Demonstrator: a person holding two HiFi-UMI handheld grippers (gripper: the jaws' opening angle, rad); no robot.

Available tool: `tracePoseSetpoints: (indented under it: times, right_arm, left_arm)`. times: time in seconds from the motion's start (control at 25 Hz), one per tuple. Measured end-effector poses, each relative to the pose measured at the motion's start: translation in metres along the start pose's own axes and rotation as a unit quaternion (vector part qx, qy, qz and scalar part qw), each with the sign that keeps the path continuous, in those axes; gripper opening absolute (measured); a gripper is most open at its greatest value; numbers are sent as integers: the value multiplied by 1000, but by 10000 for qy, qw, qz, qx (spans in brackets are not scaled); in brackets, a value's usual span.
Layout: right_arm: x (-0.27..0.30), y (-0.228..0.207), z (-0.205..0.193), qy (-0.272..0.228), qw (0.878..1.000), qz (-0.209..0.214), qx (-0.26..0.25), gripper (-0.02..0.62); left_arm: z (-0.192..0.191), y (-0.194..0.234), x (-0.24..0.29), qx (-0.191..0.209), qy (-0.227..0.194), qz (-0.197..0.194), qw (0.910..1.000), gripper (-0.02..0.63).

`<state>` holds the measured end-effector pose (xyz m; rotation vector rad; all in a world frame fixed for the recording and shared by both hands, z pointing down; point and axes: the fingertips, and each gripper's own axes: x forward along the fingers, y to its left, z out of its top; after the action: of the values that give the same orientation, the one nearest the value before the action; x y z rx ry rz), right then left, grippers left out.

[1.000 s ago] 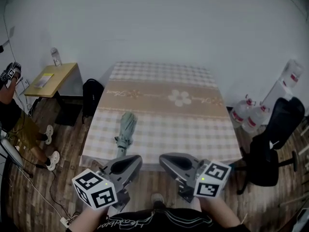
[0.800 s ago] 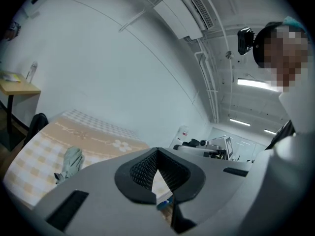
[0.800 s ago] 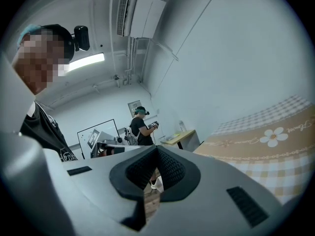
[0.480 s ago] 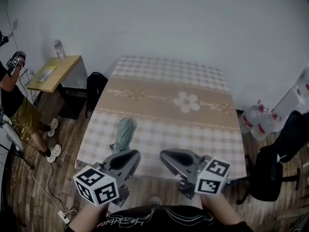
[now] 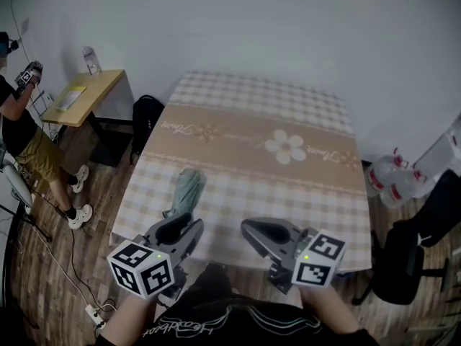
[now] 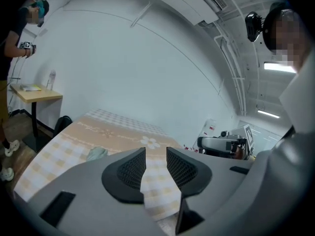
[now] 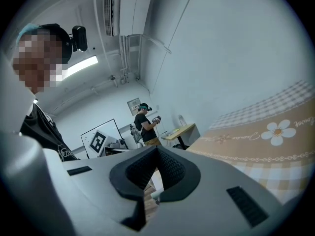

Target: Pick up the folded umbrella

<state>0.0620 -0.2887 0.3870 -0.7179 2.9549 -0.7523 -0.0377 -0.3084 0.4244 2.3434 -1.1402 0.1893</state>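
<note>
The folded pale green umbrella lies on the checked tablecloth near the table's front left edge. It also shows in the left gripper view as the umbrella, left of and beyond the jaws. My left gripper hovers at the table's near edge, just short of the umbrella's near end. In its own view the left gripper has its jaws opening, a narrow gap and nothing between them. My right gripper is held beside it to the right. In its own view the right gripper has its pads meeting, empty.
A wooden side table with a bottle stands at the left, a person beside it. A black bag leans by the table's left side. Water jugs and a black chair are at the right.
Both grippers have come forward and down to the table's near edge. The left one now sits just short of the umbrella's near end.
</note>
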Motion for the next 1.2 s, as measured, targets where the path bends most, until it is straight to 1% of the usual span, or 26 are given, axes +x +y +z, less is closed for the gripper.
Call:
tracePoseSetpoints:
  times: [0.16, 0.28, 0.4, 0.6, 0.72, 0.88, 1.0, 1.12, 1.2]
  right_arm:
    - [8, -9, 1, 33, 10000, -25, 38, 9]
    - [11, -21, 4, 51, 9999, -113, 97, 10]
    - [15, -37, 6, 56, 9996, -210, 197, 9]
    - [27, -60, 3, 119, 9986, -310, 416, 9]
    - [32, -72, -1, 169, 9978, -345, 538, 9]
    - [40, -87, -4, 200, 9968, -386, 677, 10]
    - [47, -96, -6, 237, 9961, -391, 749, 9]
    - [54, -103, -8, 278, 9954, -383, 829, 10]
    - [56, -106, -10, 304, 9950, -388, 869, 9]
  left_arm:
    - [-10, 32, 13, 27, 274, 339, 9990, 165]
    - [-19, 59, 27, 136, 525, 654, 9964, 201]
    - [-29, 88, 40, 268, 799, 964, 9918, 222]
    - [-51, 126, 56, 171, 1246, 1218, 9846, 243]
    - [-69, 152, 66, 182, 1577, 1434, 9769, 252]
    - [-96, 179, 75, 86, 2017, 1578, 9666, 267]
    - [-111, 194, 80, 42, 2240, 1658, 9604, 282]
    - [-120, 202, 86, 40, 2409, 1686, 9558, 292]
    - [-123, 203, 91, 51, 2481, 1656, 9545, 296]
